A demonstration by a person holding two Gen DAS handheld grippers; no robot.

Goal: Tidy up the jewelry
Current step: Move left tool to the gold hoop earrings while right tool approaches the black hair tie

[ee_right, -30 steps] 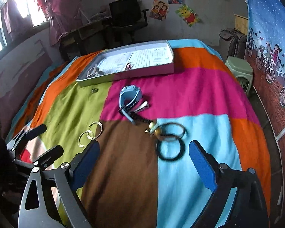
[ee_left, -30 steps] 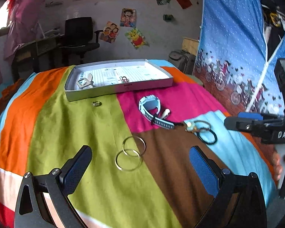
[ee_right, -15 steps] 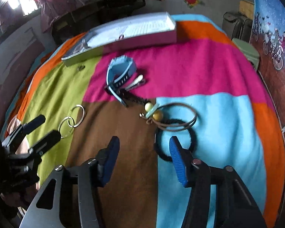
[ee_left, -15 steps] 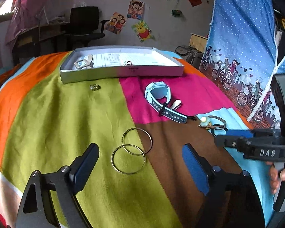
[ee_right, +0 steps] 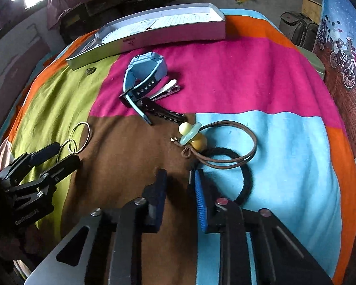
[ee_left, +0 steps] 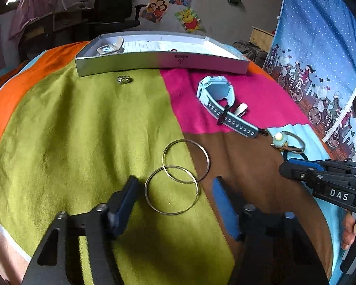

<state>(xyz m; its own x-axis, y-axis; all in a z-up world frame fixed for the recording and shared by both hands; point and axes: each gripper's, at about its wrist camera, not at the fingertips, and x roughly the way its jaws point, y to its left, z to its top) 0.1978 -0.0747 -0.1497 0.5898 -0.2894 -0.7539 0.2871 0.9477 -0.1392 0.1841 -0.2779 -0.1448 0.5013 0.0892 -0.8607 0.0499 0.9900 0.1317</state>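
Left wrist view: left gripper (ee_left: 173, 190) low over the patchwork blanket (ee_left: 71, 142), fingers spread either side of the nearer of two overlapping silver bangles (ee_left: 172, 190), not closed on it. Right wrist view: right gripper (ee_right: 178, 185) w/ jaws narrowed, a gap between them, at the edge of the black hair tie (ee_right: 245, 178), beside the beaded cord bracelet (ee_right: 225, 142). Blue watch (ee_right: 142, 76), hair clips (ee_right: 163, 90) near; small ring (ee_left: 124, 79) just before the white tray (ee_left: 161, 63).
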